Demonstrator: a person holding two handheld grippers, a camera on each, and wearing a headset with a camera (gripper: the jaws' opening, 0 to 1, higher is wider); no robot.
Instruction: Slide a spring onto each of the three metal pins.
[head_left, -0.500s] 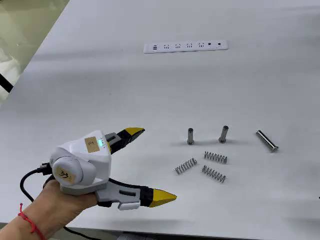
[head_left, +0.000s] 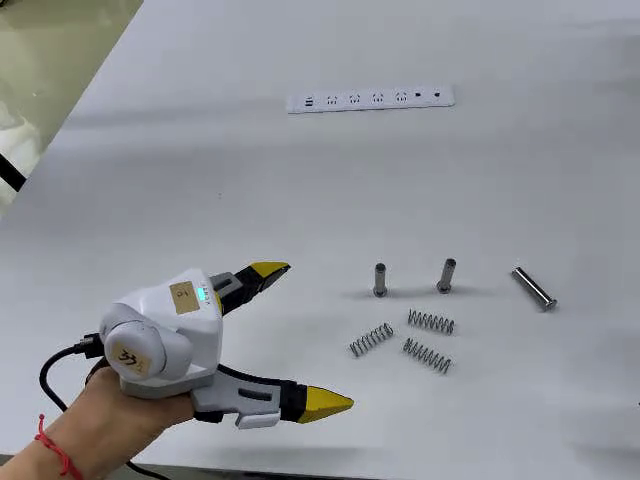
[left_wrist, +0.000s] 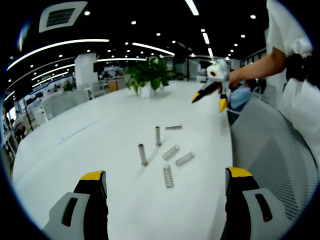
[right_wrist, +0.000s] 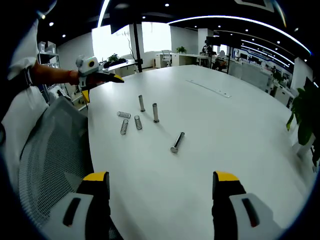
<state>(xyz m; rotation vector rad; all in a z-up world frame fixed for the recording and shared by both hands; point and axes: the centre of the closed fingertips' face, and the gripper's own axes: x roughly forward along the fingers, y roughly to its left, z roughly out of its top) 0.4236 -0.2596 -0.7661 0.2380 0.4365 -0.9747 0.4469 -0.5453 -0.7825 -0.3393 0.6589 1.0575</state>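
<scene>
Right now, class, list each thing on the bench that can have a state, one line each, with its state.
left gripper: open, holding nothing
right gripper: open, holding nothing
left pin: standing upright, bare
middle pin: standing upright, bare
right pin: lying on its side, bare
three springs: lying loose on the table, none on a pin

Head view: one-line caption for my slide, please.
Open yellow-tipped left gripper faces two upright silver metal pins, a third pin lying flat, and three bare coil springs on the white workbench.
</scene>
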